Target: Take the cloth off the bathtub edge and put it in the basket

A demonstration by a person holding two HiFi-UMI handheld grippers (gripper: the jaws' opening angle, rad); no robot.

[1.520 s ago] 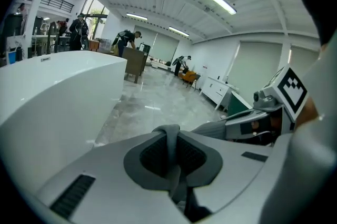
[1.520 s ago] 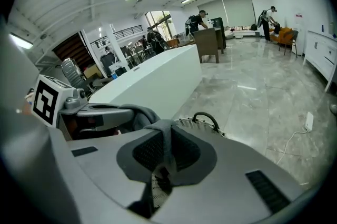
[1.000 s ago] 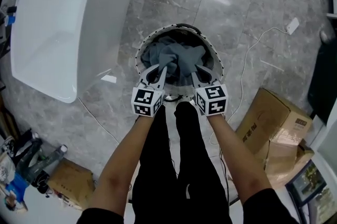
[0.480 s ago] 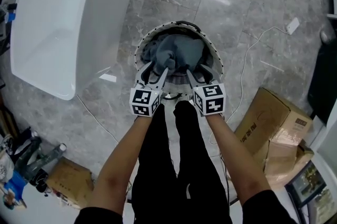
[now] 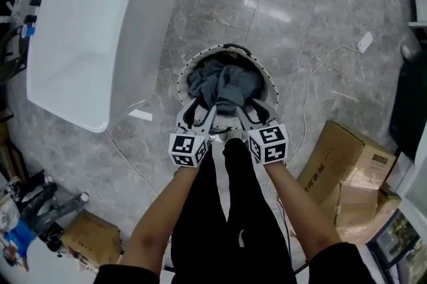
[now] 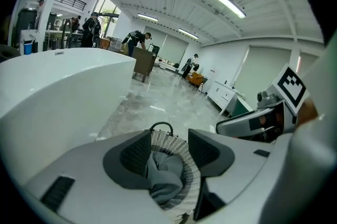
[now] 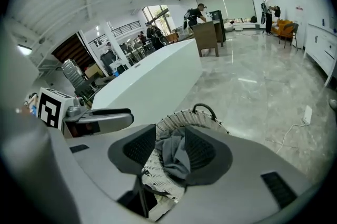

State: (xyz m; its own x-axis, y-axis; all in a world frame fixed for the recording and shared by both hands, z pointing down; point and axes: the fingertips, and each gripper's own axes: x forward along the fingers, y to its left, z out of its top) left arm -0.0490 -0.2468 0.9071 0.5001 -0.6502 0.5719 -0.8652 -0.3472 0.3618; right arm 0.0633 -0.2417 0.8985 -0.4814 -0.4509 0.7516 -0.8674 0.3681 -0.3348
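As left gripper [image 5: 198, 107], right gripper [image 5: 255, 108] fingers [image 6: 131, 152] are opening, cloth [image 5: 223, 83] loose between them; heaped in basket [image 5: 189, 66]

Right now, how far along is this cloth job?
Nearly finished. Done: the grey cloth lies bunched inside the basket, and the bathtub edge is bare. In hand: the left gripper and right gripper hang over the basket, jaws opening, with cloth between them but not pinched. Left: probably just lifting both grippers clear.

The basket [image 5: 265, 79] is open from above, but the cloth [image 5: 227, 86] fills most of it. The bathtub [image 5: 93, 29] closes the left side. The floor [image 5: 300, 3] beyond is free. A cable [image 5: 309, 84] and a cardboard box [image 5: 340, 159] lie right.
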